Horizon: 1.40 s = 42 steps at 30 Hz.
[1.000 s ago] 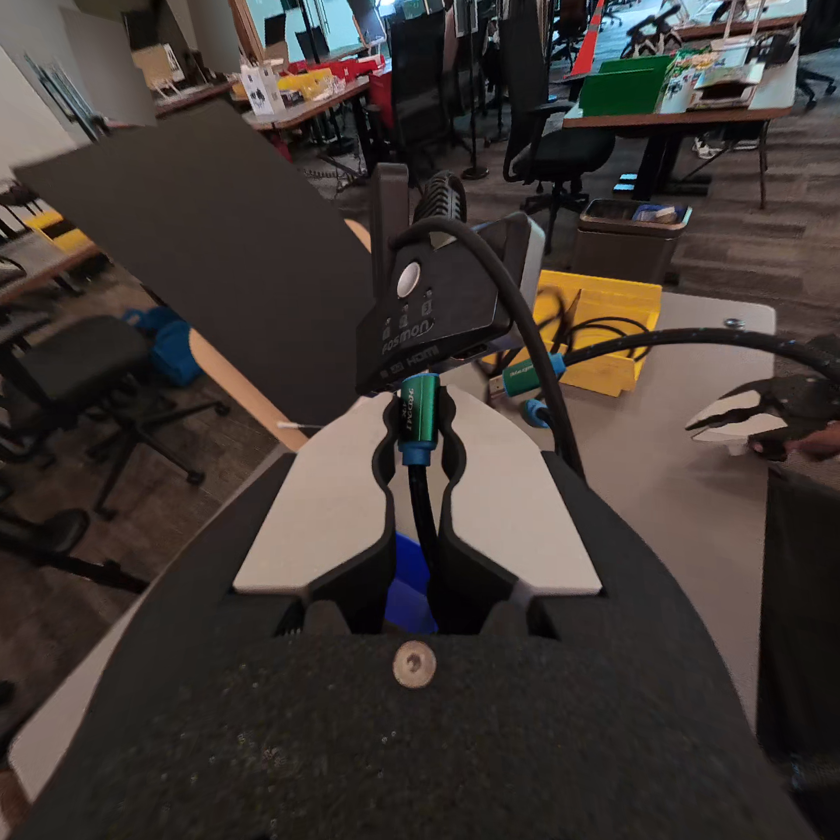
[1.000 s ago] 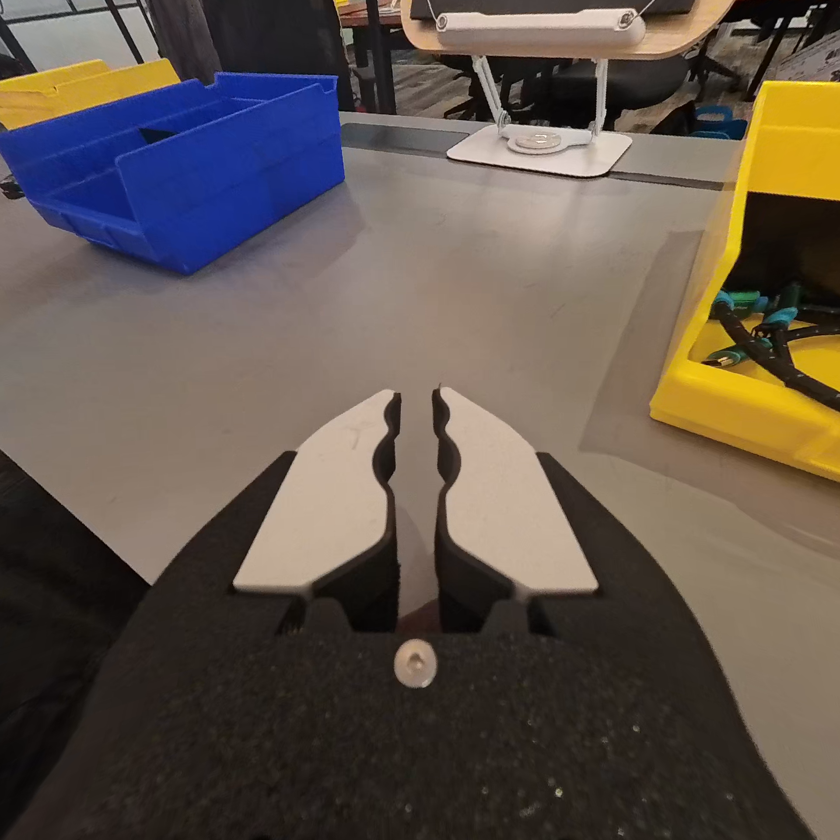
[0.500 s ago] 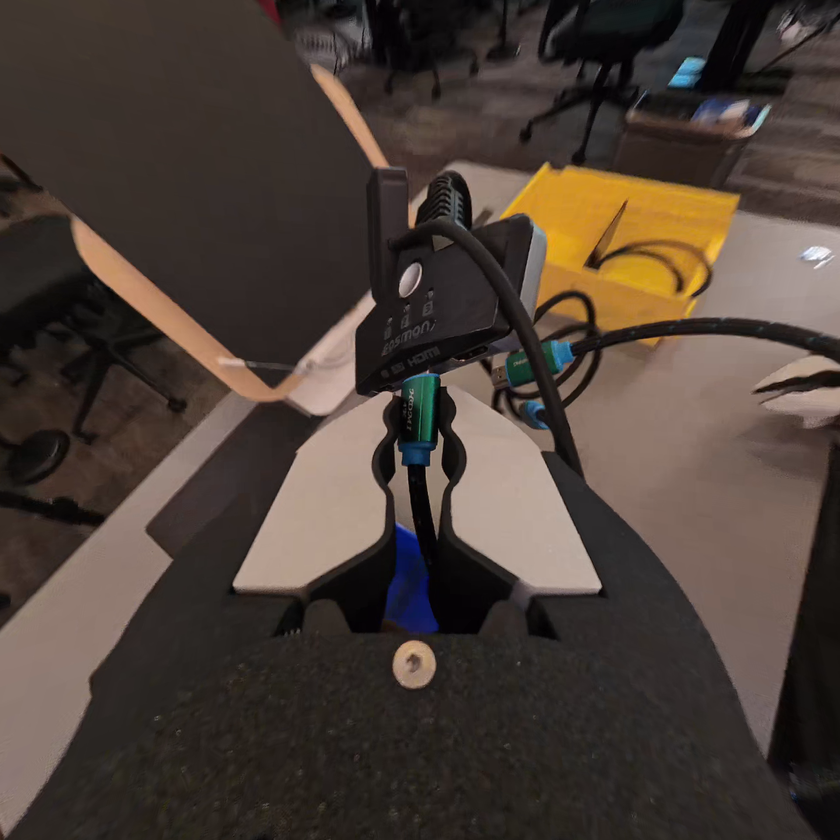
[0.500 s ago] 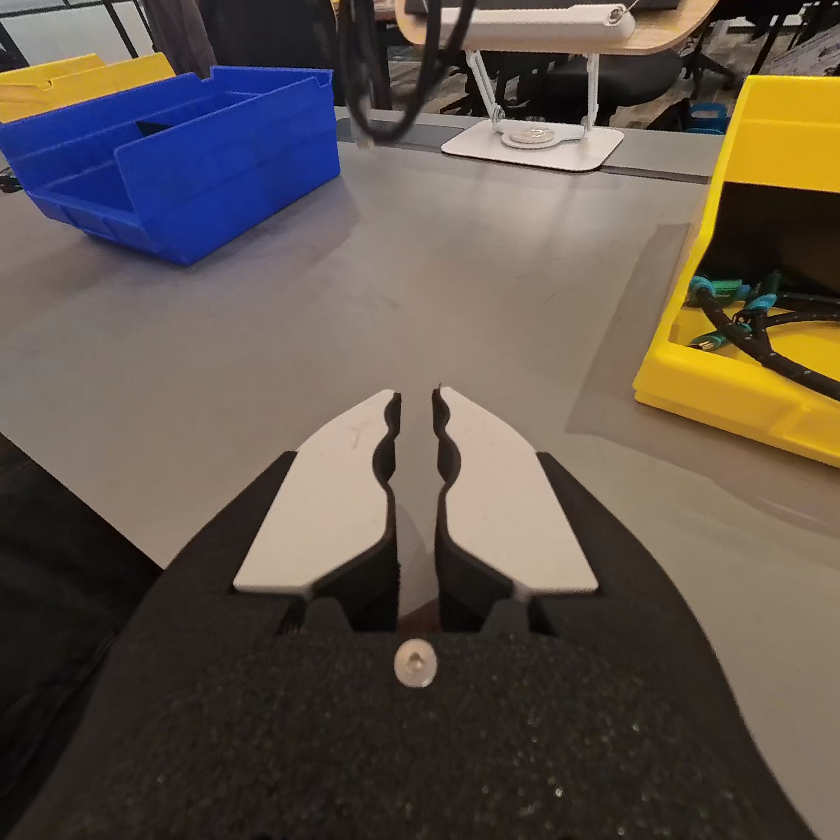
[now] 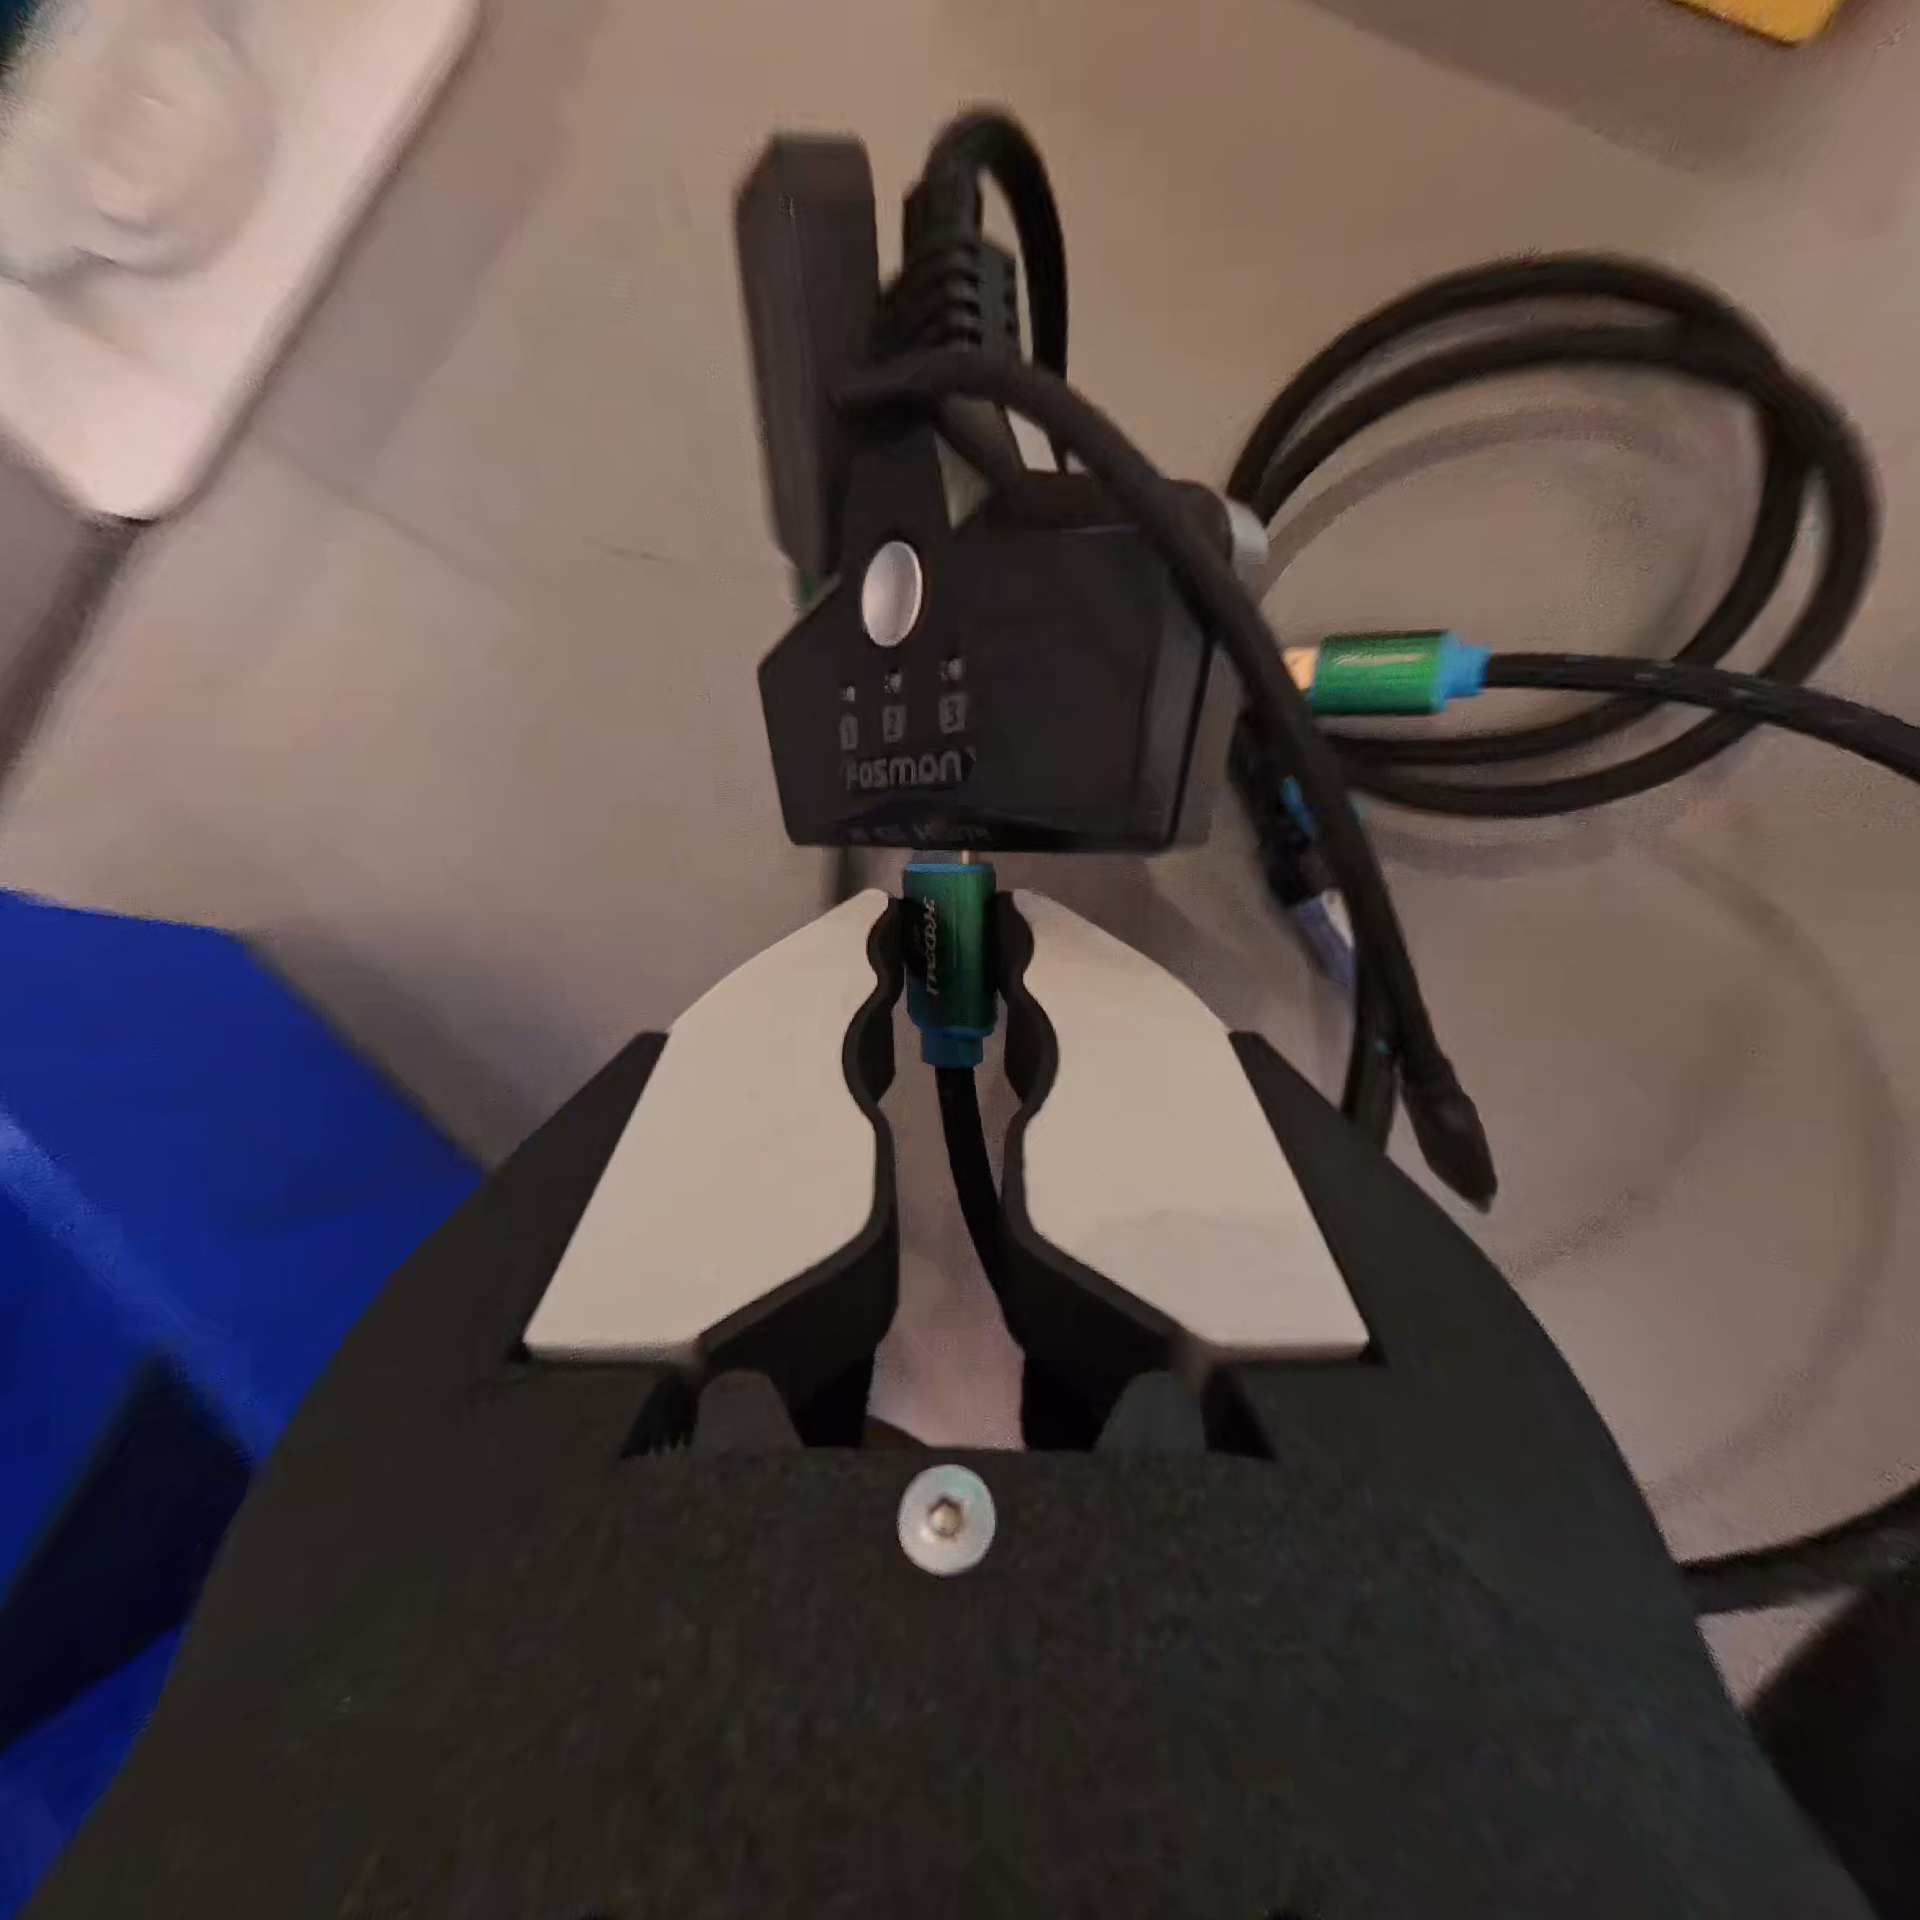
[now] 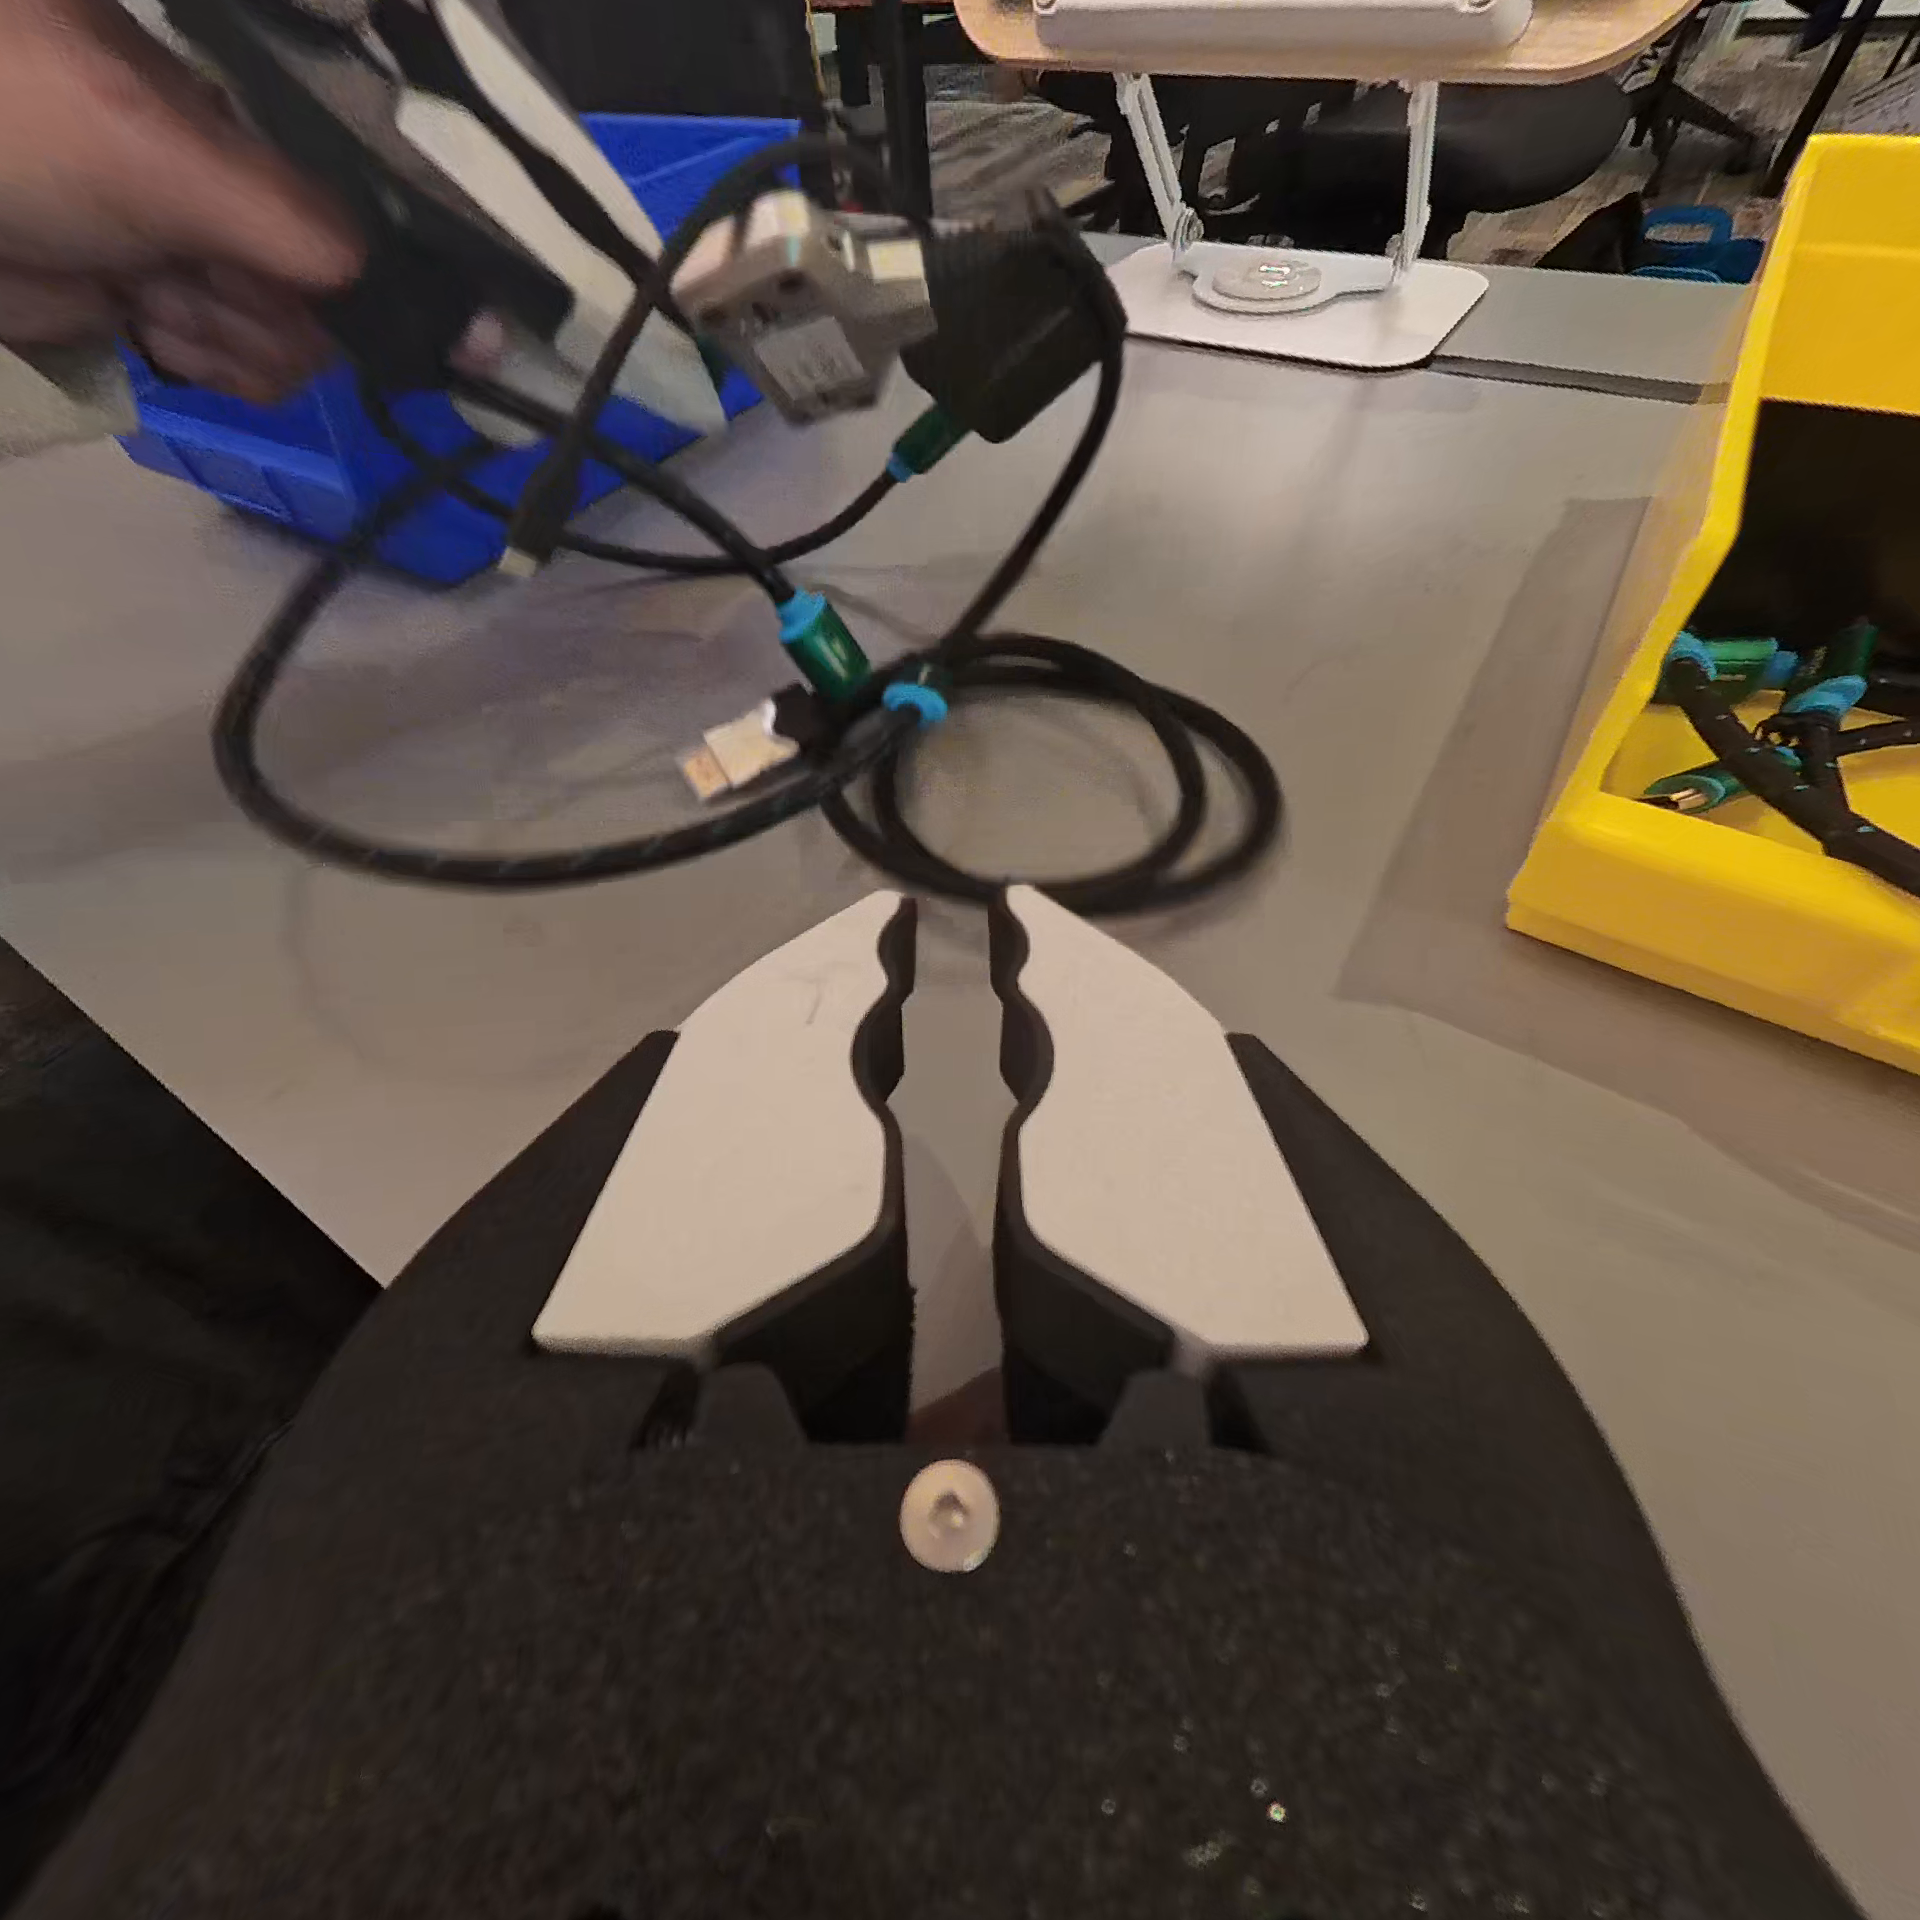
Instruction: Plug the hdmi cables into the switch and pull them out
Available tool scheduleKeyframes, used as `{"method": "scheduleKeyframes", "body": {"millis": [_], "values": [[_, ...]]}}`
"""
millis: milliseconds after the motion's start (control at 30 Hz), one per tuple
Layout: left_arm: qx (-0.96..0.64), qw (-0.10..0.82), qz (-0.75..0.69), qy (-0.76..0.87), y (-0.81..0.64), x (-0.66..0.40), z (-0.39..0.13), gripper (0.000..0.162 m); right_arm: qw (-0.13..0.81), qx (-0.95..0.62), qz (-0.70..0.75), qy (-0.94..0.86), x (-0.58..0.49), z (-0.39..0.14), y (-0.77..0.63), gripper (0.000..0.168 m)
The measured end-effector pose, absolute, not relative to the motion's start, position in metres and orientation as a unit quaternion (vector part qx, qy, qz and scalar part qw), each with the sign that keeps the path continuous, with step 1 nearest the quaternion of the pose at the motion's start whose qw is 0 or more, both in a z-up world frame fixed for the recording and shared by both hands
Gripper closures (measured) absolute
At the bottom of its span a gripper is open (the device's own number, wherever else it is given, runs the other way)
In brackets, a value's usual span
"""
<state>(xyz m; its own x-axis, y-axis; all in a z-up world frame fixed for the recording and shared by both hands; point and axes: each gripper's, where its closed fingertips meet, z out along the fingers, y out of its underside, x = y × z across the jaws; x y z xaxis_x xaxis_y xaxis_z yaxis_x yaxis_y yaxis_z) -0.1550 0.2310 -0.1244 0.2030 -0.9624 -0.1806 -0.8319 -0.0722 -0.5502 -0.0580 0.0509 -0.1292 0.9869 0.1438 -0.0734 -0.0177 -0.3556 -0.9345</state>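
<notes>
At far left in the left wrist view a blue bin [image 5: 156, 1195] borders the grey table [image 5: 520, 675]. At centre your left gripper [image 5: 948, 914] has its fingers clamped on the green plug [image 5: 943, 971] of an hdmi cable, and that plug sits in the near port of the black switch [image 5: 987, 696], which hangs off the table on it. A sliver of metal shows between plug and port, so judge the seating incomplete or just loosening. To the right a second green plug [image 5: 1382, 673] lies unplugged beside the switch, its cable coiled [image 5: 1558, 520] on the table. In the right wrist view your right gripper [image 6: 951, 914] rests low with its fingers slightly apart and empty; a yellow bin [image 6: 1766, 727] of spare cables stands at far right. To free the plug cleanly, brace the switch body with the right gripper and draw the left straight back along the port axis, without twisting.
</notes>
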Motion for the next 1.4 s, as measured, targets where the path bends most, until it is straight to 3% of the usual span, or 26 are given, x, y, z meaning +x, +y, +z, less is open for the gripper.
{"method": "scheduleKeyframes", "body": {"millis": [133, 233, 400, 567, 767, 1000, 1100, 1133, 1167, 1300, 1400], "values": [[-0.736, 0.179, -0.206, 0.620, 0.198, -0.151, -0.153, 0.144, 0.566, -0.820, 0.070, -0.040, -0.057, -0.129, 0.049, 0.155], [-0.734, 0.160, -0.271, 0.601, 0.189, -0.146, -0.141, 0.138, 0.566, -0.820, 0.077, -0.034, -0.055, -0.129, 0.048, 0.155], [-0.716, 0.221, -0.333, 0.573, 0.212, -0.143, -0.084, 0.130, 0.570, -0.818, 0.078, -0.031, -0.054, -0.127, 0.048, 0.156], [-0.708, 0.260, -0.245, 0.609, 0.251, -0.141, -0.068, 0.130, 0.571, -0.817, 0.078, -0.029, -0.053, -0.126, 0.050, 0.156], [-0.697, 0.167, -0.137, 0.684, 0.294, -0.131, -0.110, 0.130, 0.630, -0.773, 0.072, -0.025, -0.048, -0.098, 0.049, 0.156], [-0.680, 0.029, -0.191, 0.707, 0.281, -0.107, -0.172, 0.115, 0.656, -0.751, 0.070, -0.031, -0.047, -0.086, 0.045, 0.156], [-0.684, 0.018, -0.196, 0.702, 0.276, -0.103, -0.186, 0.121, 0.656, -0.751, 0.074, -0.024, -0.044, -0.086, 0.042, 0.156], [-0.681, 0.019, -0.194, 0.706, 0.275, -0.103, -0.190, 0.137, 0.656, -0.750, 0.078, -0.021, -0.044, -0.086, 0.042, 0.156], [-0.680, 0.025, -0.192, 0.707, 0.274, -0.102, -0.192, 0.142, 0.656, -0.750, 0.081, -0.020, -0.044, -0.086, 0.042, 0.156], [-0.693, 0.060, -0.144, 0.704, 0.290, -0.107, -0.184, 0.143, 0.657, -0.750, 0.070, -0.030, -0.044, -0.085, 0.042, 0.156], [-0.704, 0.100, -0.141, 0.689, 0.306, -0.113, -0.149, 0.143, 0.660, -0.747, 0.055, -0.056, -0.048, -0.081, 0.042, 0.156]]}}
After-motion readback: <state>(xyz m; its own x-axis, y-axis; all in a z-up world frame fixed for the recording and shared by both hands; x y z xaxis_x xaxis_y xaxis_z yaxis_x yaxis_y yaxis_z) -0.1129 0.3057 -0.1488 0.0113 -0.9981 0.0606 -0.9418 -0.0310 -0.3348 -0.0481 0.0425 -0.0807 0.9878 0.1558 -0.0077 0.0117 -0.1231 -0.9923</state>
